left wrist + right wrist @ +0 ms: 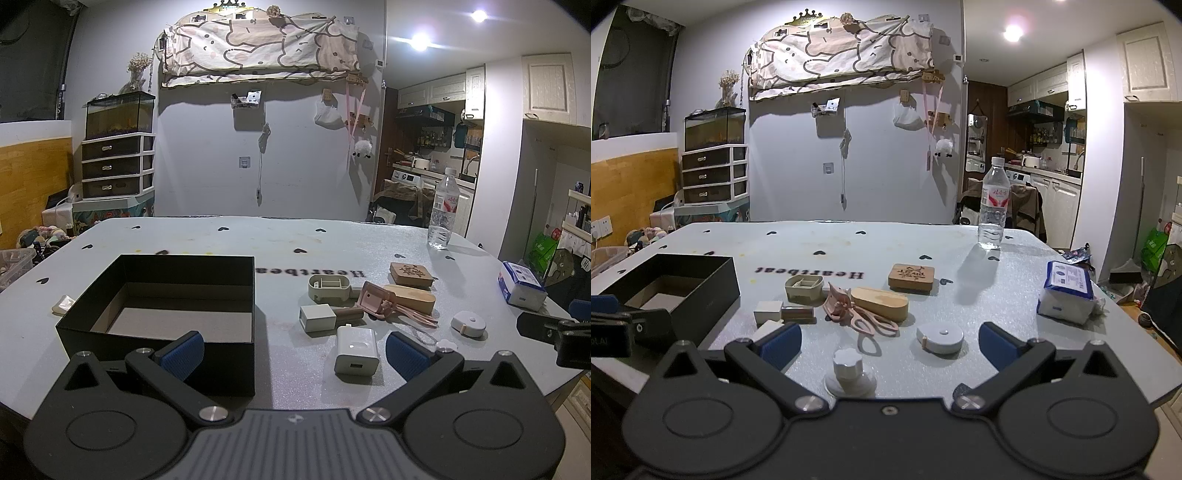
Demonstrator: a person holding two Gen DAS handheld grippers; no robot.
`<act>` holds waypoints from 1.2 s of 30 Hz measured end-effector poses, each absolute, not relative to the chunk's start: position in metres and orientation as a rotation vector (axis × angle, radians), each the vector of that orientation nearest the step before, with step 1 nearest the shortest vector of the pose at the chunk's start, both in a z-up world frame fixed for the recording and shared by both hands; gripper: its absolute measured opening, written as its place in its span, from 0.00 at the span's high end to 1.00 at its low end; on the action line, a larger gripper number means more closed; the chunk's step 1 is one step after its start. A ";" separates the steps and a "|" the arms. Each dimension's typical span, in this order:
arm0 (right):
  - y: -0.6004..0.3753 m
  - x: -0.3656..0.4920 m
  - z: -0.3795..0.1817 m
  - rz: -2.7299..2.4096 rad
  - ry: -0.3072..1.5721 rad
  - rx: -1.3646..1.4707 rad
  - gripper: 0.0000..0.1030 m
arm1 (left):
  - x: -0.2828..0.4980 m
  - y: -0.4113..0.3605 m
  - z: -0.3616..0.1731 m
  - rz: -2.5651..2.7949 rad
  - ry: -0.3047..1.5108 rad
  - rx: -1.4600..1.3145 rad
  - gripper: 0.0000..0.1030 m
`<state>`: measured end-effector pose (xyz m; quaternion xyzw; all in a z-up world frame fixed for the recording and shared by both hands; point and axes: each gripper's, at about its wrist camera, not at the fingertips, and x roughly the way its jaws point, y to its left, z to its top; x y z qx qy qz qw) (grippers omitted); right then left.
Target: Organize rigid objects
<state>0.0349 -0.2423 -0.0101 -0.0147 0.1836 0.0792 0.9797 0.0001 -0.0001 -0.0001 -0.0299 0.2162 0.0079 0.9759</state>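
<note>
An open black box (159, 291) (701, 280) sits on the left of the table, with nothing visible inside. To its right lie a white charger (356, 350), a white cube (317, 317) (768, 312), a beige holder (330, 288) (804, 288), a pink clip and scissors (384, 304) (864, 315), two wooden boxes (410, 275) (911, 278), a round white tape measure (468, 324) (940, 338) and a white knob (848, 369). My left gripper (293, 356) hangs open over the near edge, beside the box and the charger. My right gripper (888, 345) is open around the knob and tape measure area.
A water bottle (443, 210) (993, 205) stands at the far right of the table (221, 240). A blue-and-white tissue pack (521, 284) (1067, 291) lies by the right edge. A small pale object (63, 304) rests left of the box. Drawers and a fish tank stand beyond.
</note>
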 end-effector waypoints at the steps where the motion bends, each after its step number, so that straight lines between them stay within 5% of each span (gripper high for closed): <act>1: -0.242 0.035 -0.010 0.159 0.370 -0.029 0.00 | 0.000 0.000 0.000 0.016 0.436 -0.060 0.00; 16: -0.246 0.039 -0.016 0.157 0.378 -0.012 0.00 | -0.002 0.008 -0.001 -0.002 0.433 -0.086 0.00; 36: -0.227 0.058 -0.044 0.211 0.407 0.011 0.00 | 0.000 0.123 -0.006 0.241 0.441 -0.183 0.00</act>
